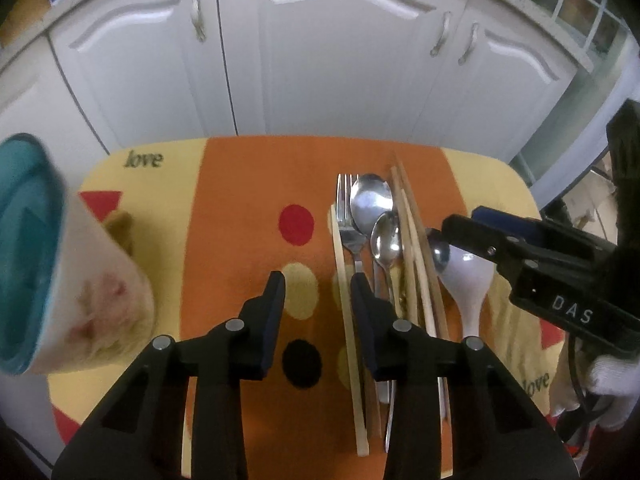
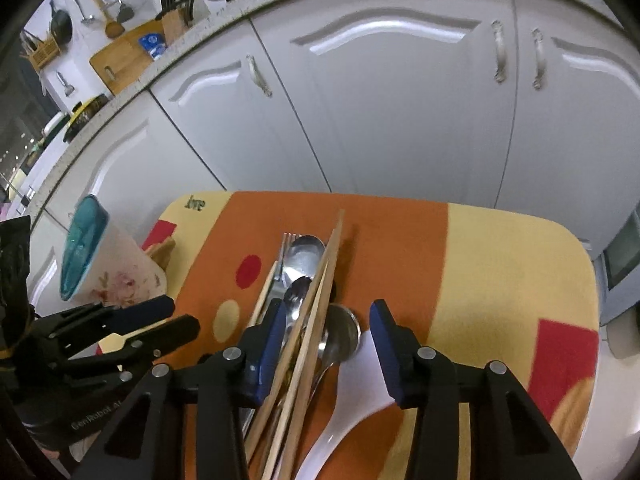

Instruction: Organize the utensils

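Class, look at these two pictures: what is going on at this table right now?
A person holds a gripper in each hand over a pile of utensils on a patterned mat. The left gripper straddles a pale chopstick; the right gripper straddles the steel spoon beside the wooden chopsticks. Nothing is lifted. A cup waits left.

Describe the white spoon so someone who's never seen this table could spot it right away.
Start at the orange and yellow mat below the white cabinets and find the row of cutlery lying on it. The white spoon lies at the end of that row, beyond the wooden chopsticks. It alone is broad, glossy and white; its neighbours are metal or wood.
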The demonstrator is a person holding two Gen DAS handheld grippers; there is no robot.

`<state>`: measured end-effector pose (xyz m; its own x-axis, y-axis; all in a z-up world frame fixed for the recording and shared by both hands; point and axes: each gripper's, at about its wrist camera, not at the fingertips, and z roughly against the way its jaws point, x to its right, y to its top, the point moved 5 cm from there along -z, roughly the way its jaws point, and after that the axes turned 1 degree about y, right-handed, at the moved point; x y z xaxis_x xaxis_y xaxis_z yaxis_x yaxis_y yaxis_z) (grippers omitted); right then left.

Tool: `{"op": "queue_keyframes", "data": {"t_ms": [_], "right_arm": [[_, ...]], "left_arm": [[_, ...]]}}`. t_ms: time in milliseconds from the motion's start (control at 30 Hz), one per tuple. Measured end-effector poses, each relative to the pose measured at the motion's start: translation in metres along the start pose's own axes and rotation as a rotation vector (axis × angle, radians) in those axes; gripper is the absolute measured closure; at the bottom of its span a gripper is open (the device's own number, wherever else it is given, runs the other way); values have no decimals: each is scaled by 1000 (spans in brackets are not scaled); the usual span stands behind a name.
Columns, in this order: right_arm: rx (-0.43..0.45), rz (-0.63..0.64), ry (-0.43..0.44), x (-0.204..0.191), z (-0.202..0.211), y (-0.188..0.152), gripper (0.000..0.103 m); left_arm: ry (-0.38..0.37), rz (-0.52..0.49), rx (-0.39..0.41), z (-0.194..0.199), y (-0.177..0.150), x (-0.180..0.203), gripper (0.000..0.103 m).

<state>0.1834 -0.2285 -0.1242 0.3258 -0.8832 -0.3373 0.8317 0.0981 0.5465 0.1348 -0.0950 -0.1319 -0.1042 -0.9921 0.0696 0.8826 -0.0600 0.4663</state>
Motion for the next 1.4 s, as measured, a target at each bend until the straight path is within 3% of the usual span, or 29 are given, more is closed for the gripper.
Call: {"op": "queue_keyframes", "data": {"t_ms": [367,533,633,800,1100,1400], "right_arm": [[-72,-31,53,19,-37,10,61],[-90,-54,102,23,-50,12,79],[-81,-79,152,24,-52,15,94],[-73,-40,145,15,-44,9,95],[25,-81,168,11,7,-3,96],[127,-2,194,-36,66,-5,97]], "left_arm": [[-46,-13,-104,-48,7,4,81],[-53,-19,-110,-55,11,7,82],[-59,-27,-108,-57,14,6,90],[-86,-58,-109,-52,11,7,98],[-147,4,-52,-7,10,-7,99],[-192,16,68,67,3,-17,99]]}}
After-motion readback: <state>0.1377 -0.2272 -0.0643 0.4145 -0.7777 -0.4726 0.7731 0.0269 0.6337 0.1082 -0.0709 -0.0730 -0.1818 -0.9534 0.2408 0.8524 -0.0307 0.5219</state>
